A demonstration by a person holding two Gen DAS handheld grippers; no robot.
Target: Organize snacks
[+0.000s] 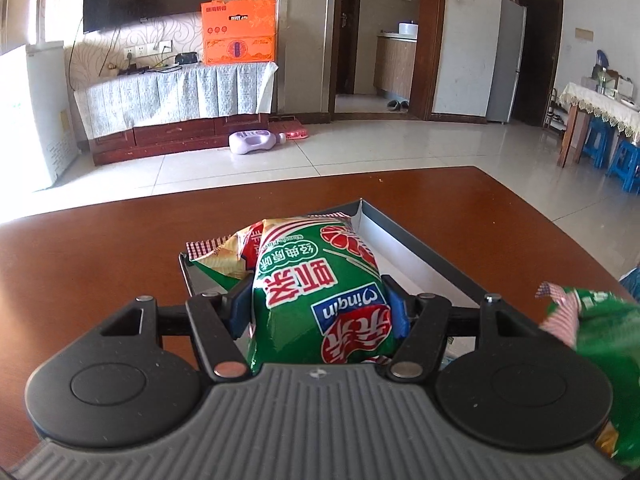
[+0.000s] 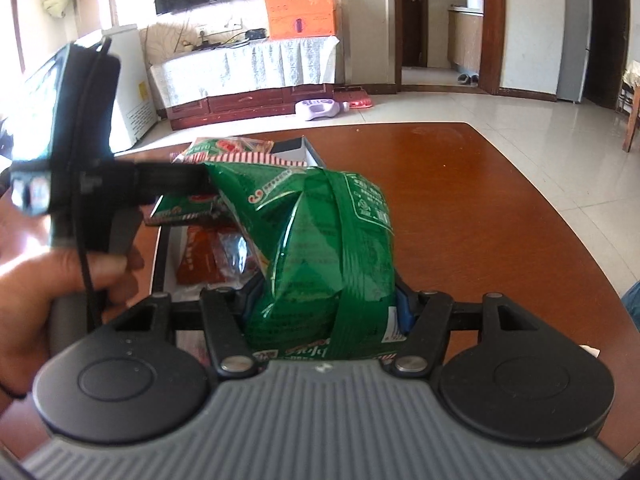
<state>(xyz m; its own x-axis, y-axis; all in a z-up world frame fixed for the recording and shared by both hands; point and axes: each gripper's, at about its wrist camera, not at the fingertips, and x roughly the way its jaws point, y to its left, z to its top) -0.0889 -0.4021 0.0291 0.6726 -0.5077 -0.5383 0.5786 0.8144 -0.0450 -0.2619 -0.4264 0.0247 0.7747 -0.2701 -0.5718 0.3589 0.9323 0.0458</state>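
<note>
A: Start at the fingers. What is the left gripper (image 1: 320, 304) doing?

B: Its blue pads (image 1: 396, 312) are clamped on both sides of a puffy green snack bag (image 1: 320, 292). The bag's long axis runs straight away from the camera, its far end over the open grey box (image 1: 404, 248); the print reads upside down from this view.

A: And the right gripper (image 2: 324, 308)?

B: Clamped as well, on a second green bag (image 2: 320, 240), shown from its back, with the glossy centre seam running lengthwise away from the camera. The foil is crinkled and shiny. It hangs just beside the first bag, above the box's near part.

A: What is in the box?

B: Another green packet with a red-and-white checked edge (image 1: 216, 256) at the far left corner, and a red packet (image 2: 200, 256) on the pale floor of the box. The box is shallow and rectangular, resting on a smooth reddish-brown wooden table (image 1: 100, 264).

A: The hands?

B: In the right wrist view a bare hand (image 2: 52, 296) is wrapped round the left gripper's handle, that tool crossing level toward the bags. Both grippers tilt down toward the box.
</note>
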